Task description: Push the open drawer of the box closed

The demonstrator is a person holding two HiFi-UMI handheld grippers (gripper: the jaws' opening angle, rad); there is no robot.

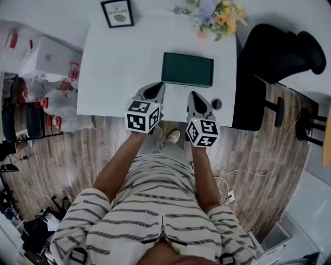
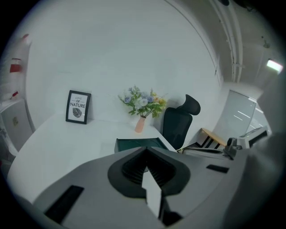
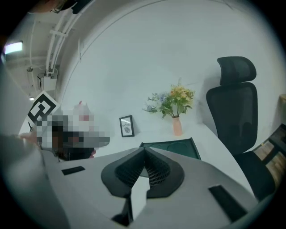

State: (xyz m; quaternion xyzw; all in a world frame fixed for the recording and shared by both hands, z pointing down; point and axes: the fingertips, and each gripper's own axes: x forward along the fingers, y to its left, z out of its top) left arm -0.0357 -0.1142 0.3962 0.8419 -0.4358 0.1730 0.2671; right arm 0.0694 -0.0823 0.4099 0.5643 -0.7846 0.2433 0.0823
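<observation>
A flat dark green box (image 1: 187,69) lies on the white table (image 1: 119,67), towards its far middle. It also shows just beyond the jaws in the left gripper view (image 2: 129,144) and the right gripper view (image 3: 176,146). I cannot make out its drawer from here. My left gripper (image 1: 156,88) hangs over the table's near edge, short of the box's left corner, jaws shut and empty (image 2: 145,149). My right gripper (image 1: 195,97) is beside it, short of the box's right half, also shut with nothing in it (image 3: 145,150). Neither touches the box.
A framed picture (image 1: 118,13) and a vase of flowers (image 1: 213,15) stand at the table's far edge. A black office chair (image 1: 274,57) is at the right of the table. A small dark round thing (image 1: 216,103) lies near my right gripper. Bags (image 1: 57,101) crowd the floor at the left.
</observation>
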